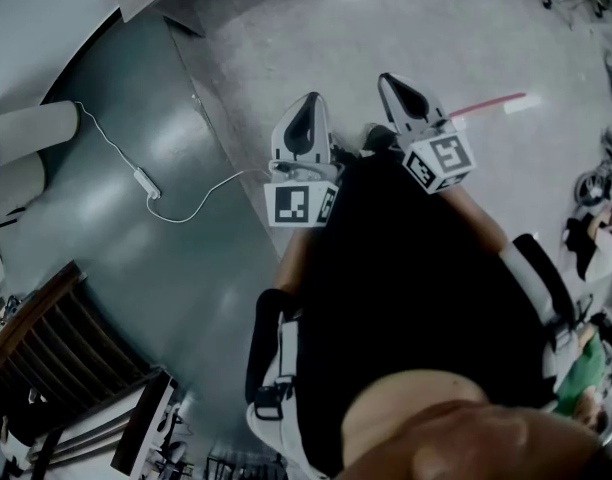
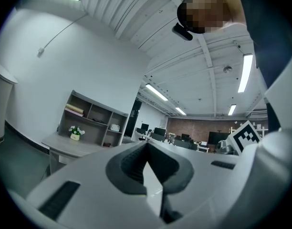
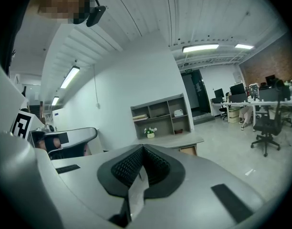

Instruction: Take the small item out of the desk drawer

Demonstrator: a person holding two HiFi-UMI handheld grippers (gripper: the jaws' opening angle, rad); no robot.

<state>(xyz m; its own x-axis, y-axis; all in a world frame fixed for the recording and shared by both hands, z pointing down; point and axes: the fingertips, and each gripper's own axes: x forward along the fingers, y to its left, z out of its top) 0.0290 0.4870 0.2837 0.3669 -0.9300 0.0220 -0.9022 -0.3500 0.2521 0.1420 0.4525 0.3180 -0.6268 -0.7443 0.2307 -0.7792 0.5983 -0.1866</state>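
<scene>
An open-plan office, its pale floor (image 1: 386, 48) crossed by a white cable (image 1: 176, 208): a person stands well apart from the tabletop (image 3: 172, 141), which sits against the far wall under a shelf unit (image 3: 160, 114) with a small flower pot (image 3: 150, 133) on it. A brownish panel (image 3: 188, 150) below the tabletop's edge may be the drawer front, though it is too small to be sure. The small item is in no view and presumably lies shut inside. Being small, it is likely light and easy to pinch across its narrow sides. Its stiffness, finish and fragility cannot be judged from here.

Both hands are held low in front of the body, side by side and pointing away from it. The left tongs (image 2: 146, 163) lie about level and the right tongs (image 3: 142, 163) dip slightly toward the floor. Each pair is fully closed, pad against pad, with nothing between them.
</scene>
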